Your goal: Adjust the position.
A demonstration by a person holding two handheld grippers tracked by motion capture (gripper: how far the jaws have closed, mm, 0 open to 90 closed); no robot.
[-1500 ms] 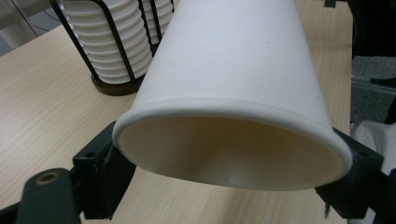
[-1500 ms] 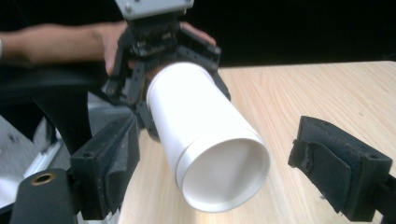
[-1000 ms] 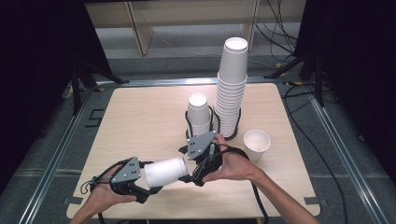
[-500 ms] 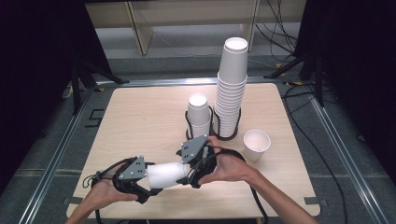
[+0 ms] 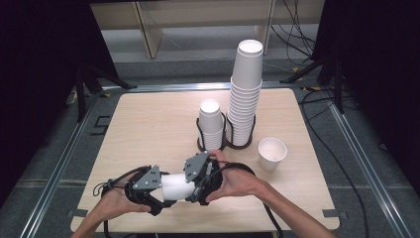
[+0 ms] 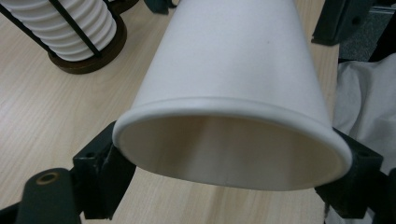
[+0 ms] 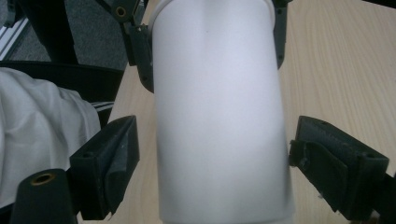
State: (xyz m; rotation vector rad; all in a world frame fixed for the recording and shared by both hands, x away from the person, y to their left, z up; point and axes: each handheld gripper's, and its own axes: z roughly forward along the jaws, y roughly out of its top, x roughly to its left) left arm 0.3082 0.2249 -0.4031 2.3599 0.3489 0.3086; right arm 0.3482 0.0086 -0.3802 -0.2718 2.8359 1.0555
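A white paper cup (image 5: 176, 184) lies on its side above the table's near edge, held between the two hands. My left gripper (image 5: 157, 192) is shut on its rim; in the left gripper view the jaws pinch the open mouth of the cup (image 6: 224, 84) from both sides, with the left gripper (image 6: 226, 179) looking into it. My right gripper (image 5: 194, 184) faces it from the cup's closed end. In the right gripper view the cup (image 7: 219, 116) runs between the jaws of the right gripper (image 7: 224, 163), which stand open with a gap on each side.
Two wire holders stand mid-table: a short stack of cups (image 5: 210, 124) and a tall stack (image 5: 245, 94). A single upright cup (image 5: 272, 152) sits to their right. The wooden table (image 5: 148, 124) has rails and dark floor around it.
The right gripper has slid down and left along the cup toward the left gripper, so less of the cup shows between them. The left hand has barely moved.
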